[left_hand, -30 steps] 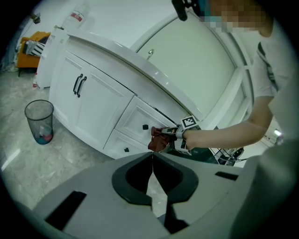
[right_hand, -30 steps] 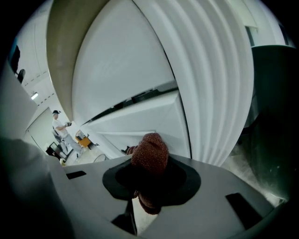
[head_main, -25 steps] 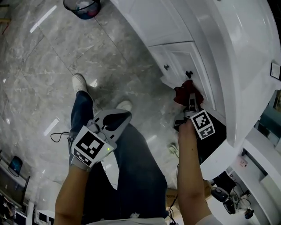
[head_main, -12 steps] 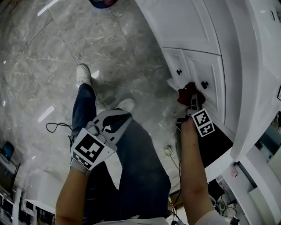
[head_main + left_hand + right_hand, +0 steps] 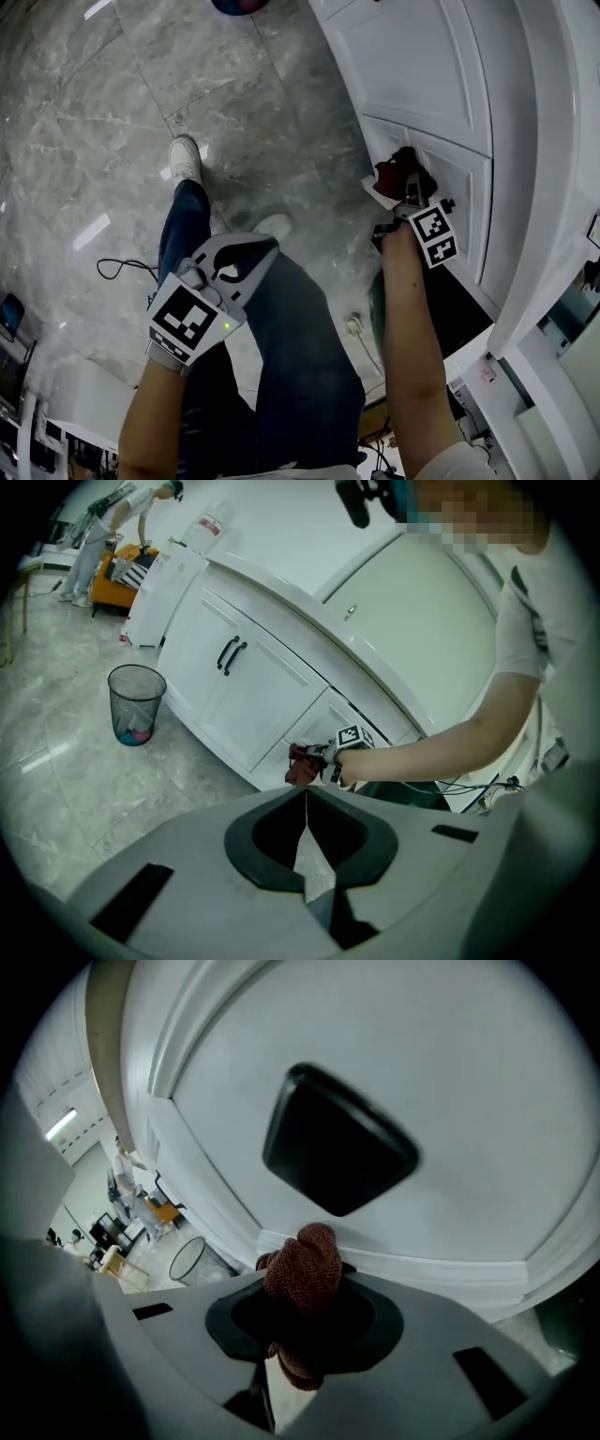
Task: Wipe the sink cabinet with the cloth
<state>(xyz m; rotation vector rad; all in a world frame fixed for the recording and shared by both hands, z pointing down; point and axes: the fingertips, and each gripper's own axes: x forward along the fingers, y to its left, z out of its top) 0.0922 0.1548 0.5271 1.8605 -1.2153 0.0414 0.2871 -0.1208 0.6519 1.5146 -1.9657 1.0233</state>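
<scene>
Since a second ago my right tongs (image 5: 405, 190) have slid a little along the white panelled sink cabinet (image 5: 412, 66). They are clenched on the dark red knitted cloth (image 5: 394, 175), which bunches out between them against the door just ahead, below a black knob (image 5: 337, 1138). My left tongs (image 5: 246, 255) are pressed together on nothing, well apart from the cabinet, over my blue-jeaned leg (image 5: 300, 356).

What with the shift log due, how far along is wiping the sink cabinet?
Done: the right gripper is shut on the cloth. In hand: the cloth meets the small cabinet door near its black knob. Remaining: no wiped patch shows, so probably most of the cabinet. The left gripper hangs shut and empty.
</scene>
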